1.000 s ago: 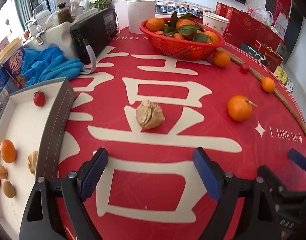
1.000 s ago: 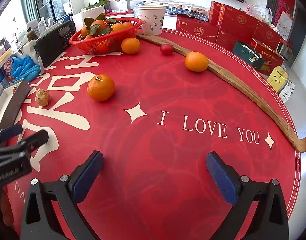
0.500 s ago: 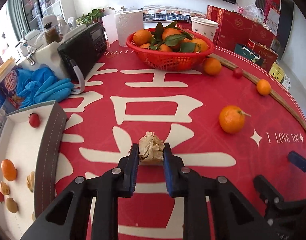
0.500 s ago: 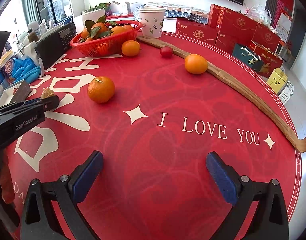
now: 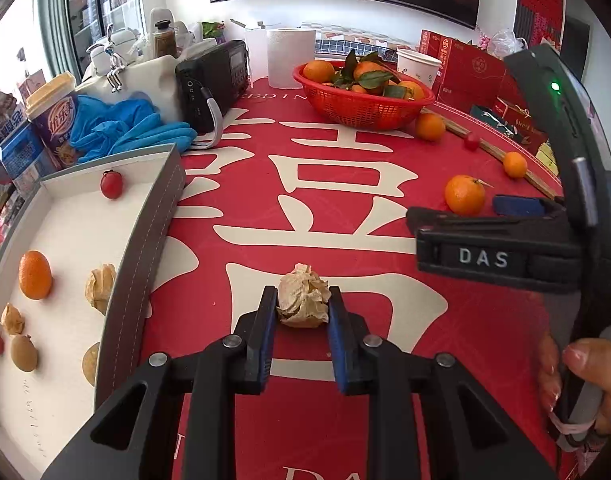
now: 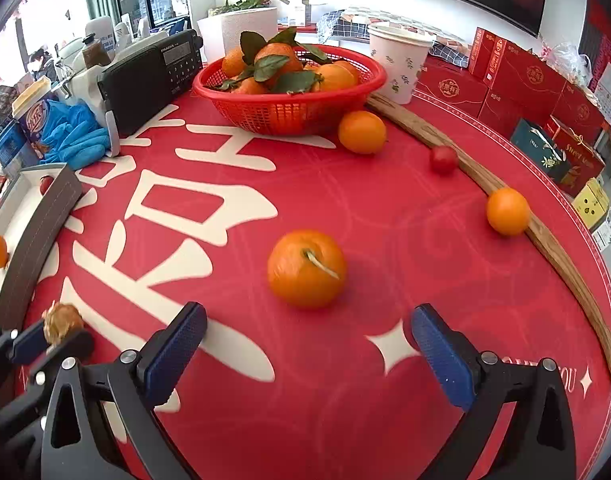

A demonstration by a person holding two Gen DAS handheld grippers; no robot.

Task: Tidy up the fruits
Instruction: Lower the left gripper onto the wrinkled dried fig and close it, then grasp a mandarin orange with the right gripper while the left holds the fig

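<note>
Papery husk now sits pinched between the left gripper [image 5: 301, 316] pads: its jaws have just closed on the husked groundcherry [image 5: 303, 301], low over the red tablecloth [image 5: 345, 208] beside the white tray [image 5: 65, 240]. Carrying it there likely comes next. Meanwhile the right gripper [image 6: 305, 344], jaws wide and empty, has moved in behind the stemmed mandarin [image 6: 305, 268].

Tray [image 5: 145, 248] lies left of husked fruit [image 5: 303, 302], basket [image 5: 361, 108] seemingly behind.

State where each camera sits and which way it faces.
Left wrist: sits on the left gripper, looking down its jaws shut on the husked fruit; white tray at left, right gripper and a hand at right.
Right wrist: sits on the right gripper, jaws open, facing the stemmed orange.
Shared: red basket, radio, that orange.
</note>
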